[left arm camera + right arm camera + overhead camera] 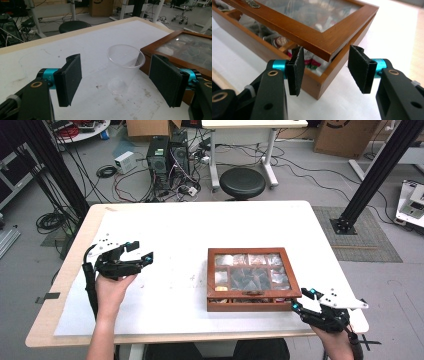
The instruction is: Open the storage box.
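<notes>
My right claw (324,72) stands apart astride the wooden box's (317,82) raised lid corner (325,51); left claw (117,82) gapes, facing a clear cup (125,67) beside that box.

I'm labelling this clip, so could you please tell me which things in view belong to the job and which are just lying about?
In the job:
wooden box, its glass lid raised a crack
right gripper, jaws astride the lid's corner
clear plastic cup
left gripper, open

Lying about:
black stool
computer towers
cardboard boxes
</notes>
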`<state>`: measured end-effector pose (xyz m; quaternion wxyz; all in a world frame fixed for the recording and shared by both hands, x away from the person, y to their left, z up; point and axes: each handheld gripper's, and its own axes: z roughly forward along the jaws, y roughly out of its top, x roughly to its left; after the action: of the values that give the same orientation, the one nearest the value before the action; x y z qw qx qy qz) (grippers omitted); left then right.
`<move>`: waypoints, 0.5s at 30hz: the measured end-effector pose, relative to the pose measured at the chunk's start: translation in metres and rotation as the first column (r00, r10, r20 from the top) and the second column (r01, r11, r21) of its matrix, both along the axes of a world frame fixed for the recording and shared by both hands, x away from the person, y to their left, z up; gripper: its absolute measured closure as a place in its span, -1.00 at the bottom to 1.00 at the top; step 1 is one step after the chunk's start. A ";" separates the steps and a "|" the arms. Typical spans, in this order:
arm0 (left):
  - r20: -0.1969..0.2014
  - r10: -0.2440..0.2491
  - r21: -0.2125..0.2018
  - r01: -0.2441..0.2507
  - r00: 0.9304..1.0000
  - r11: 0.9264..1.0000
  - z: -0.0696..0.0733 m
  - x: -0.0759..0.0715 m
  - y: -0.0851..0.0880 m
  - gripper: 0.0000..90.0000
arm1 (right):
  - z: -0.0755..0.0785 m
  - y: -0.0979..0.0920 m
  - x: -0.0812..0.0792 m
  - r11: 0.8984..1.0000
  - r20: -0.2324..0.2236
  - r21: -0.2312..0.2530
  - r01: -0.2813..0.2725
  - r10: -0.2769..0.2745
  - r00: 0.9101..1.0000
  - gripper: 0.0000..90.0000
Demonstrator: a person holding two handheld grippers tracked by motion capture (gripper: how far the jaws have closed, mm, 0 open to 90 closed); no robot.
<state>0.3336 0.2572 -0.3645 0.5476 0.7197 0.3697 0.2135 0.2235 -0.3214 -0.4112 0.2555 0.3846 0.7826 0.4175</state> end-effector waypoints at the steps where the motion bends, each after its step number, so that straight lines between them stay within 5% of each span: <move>1: 0.001 -0.002 0.000 0.002 1.000 1.000 0.000 0.000 0.000 -0.41 | 0.002 0.001 0.000 1.000 0.018 0.000 0.001 -0.001 1.000 0.07; 15: -0.001 -0.003 -0.009 0.003 1.000 1.000 0.001 0.000 0.001 -0.41 | 0.013 0.005 0.009 1.000 0.080 0.021 0.006 -0.008 0.997 0.09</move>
<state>0.3333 0.2581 -0.3637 0.5509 0.7178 0.3699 0.2108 0.2328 -0.3165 -0.3980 0.2840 0.3730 0.7661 0.4397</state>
